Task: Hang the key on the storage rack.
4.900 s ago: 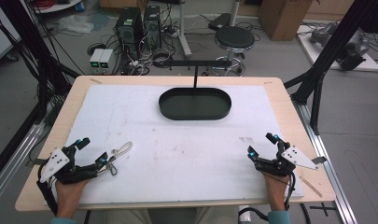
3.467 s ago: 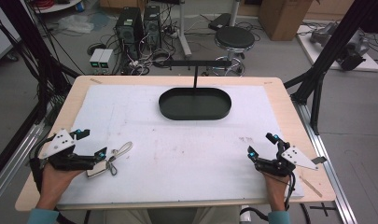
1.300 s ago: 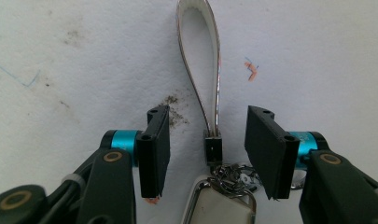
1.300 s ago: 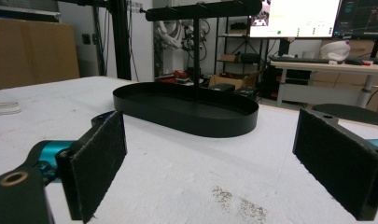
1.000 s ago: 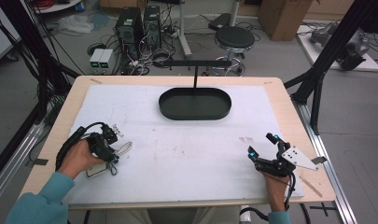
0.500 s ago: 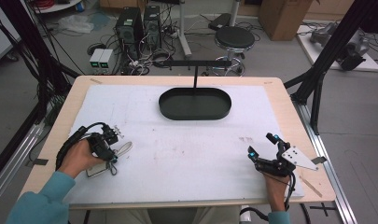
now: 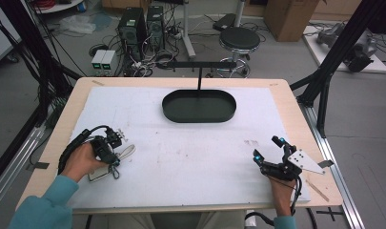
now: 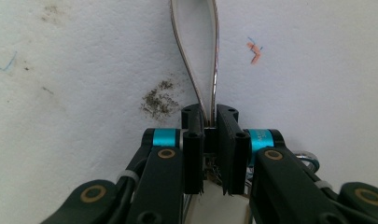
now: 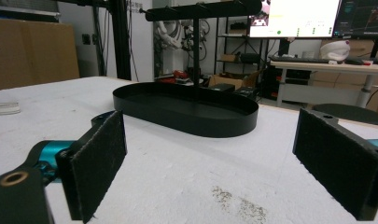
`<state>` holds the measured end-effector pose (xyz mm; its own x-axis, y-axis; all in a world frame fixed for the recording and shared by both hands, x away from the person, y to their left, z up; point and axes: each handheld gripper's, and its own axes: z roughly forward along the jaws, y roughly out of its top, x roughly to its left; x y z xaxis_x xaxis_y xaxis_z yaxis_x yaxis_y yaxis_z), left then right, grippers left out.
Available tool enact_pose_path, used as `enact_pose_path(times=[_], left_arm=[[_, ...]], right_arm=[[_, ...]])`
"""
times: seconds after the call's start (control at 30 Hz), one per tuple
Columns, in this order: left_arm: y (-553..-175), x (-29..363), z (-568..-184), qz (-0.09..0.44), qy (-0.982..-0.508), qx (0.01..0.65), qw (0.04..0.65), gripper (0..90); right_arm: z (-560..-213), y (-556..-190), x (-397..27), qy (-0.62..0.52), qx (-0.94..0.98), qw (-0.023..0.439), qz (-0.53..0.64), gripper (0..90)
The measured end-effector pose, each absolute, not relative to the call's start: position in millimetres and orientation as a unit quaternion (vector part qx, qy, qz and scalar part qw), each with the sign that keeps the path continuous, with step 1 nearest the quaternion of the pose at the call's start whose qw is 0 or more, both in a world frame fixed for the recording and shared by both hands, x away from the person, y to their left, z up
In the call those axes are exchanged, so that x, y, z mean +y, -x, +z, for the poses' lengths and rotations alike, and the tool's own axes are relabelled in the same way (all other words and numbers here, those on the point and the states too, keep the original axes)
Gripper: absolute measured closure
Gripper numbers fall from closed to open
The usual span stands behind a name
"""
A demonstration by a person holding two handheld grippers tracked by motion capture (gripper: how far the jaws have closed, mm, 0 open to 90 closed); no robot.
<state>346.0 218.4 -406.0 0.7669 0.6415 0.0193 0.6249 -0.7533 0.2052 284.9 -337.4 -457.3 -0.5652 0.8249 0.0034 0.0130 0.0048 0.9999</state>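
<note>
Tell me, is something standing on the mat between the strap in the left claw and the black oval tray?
Nothing visible does. The left claw is shut on the white strap, and in the high view the white mat between it and the black tray carries only faint marks and stains.

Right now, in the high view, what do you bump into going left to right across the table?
Left claw shut on the white strap loop → black oval tray with its hanging stand → right claw, open and empty.
</note>
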Motion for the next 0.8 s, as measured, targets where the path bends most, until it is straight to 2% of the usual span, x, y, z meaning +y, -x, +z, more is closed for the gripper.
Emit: enact_pose_path(times=[0.3, 0.8], left_arm=[[-344, 219, -404, 0.055, -0.940, 0.325, 0.094, 81.5], [-343, 223, -391, 0.101, -0.920, 0.336, 0.176, 81.6]], right_arm=[[-457, -285, -337, -0.333, 0.630, 0.327, 0.621, 9.1], [-457, -285, -337, -0.332, 0.630, 0.328, 0.620, 9.1]])
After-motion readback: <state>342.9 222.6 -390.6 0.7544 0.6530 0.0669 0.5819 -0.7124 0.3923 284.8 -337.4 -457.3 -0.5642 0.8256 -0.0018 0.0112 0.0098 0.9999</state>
